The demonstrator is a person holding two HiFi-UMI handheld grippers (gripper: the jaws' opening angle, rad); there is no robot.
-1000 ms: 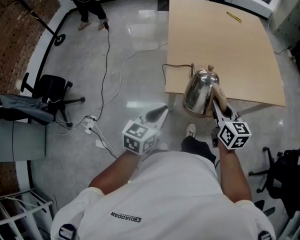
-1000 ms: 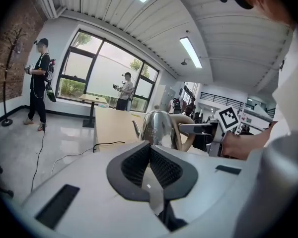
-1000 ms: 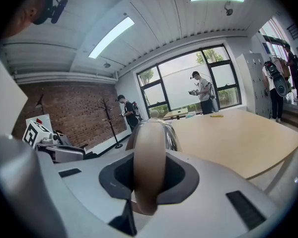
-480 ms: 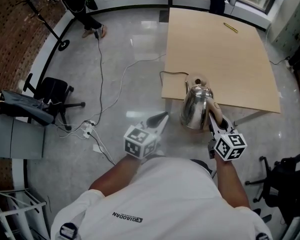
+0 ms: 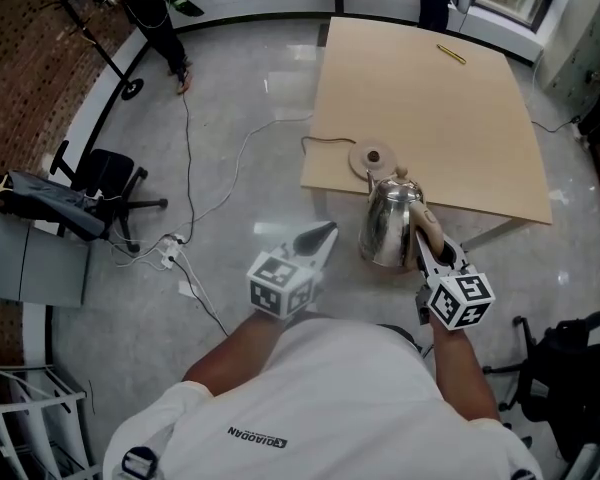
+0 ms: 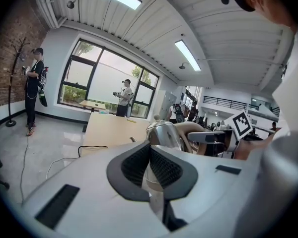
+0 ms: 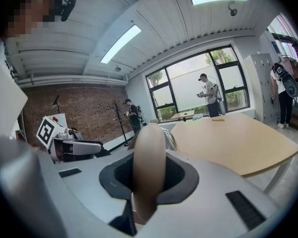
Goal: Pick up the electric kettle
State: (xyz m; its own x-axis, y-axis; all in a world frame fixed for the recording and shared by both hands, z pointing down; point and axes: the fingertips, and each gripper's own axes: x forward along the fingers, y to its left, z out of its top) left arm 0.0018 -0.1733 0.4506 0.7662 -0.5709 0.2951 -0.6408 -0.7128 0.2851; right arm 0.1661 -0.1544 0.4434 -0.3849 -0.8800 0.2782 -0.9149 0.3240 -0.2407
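Steel kettle (image 5: 385, 228) hangs upright, handle gripped by right claw (image 5: 423, 240).

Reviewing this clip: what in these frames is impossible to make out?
- Kettle contents, all views: the lid is on.
- Most of the kettle's body, right gripper view: its handle, clamped in the right gripper, fills the middle.
- Yellow object at the far end of the table, head view: too small to identify.
- The person's legs, head view: hidden by their torso.
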